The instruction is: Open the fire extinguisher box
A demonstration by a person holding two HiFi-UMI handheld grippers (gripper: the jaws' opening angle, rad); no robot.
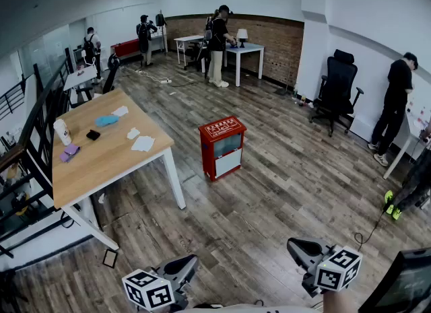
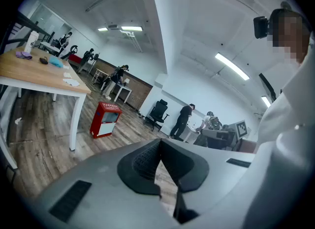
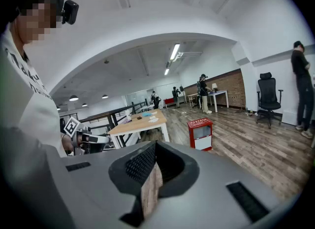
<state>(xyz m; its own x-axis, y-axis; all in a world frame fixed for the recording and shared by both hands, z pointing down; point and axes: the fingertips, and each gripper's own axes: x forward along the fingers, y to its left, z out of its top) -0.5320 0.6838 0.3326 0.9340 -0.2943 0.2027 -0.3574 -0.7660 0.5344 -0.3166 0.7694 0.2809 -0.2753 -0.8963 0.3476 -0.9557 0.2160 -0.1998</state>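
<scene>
A red fire extinguisher box [image 1: 221, 128] stands closed on the wood floor [image 1: 289, 177], contents unclear behind its front pane [image 1: 227, 146]. The left gripper [image 1: 192, 262] and right gripper [image 1: 294, 246] hover clenched, empty, well apart from it.

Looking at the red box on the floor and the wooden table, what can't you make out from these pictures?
- Fire extinguisher box: lid lettering too small in every view; latch and contents not discernible; far side hidden by the box itself.
- Small black item on the table: too small to name in the head view.
- Dark object at the head view's lower right: cut off by the edge.
</scene>
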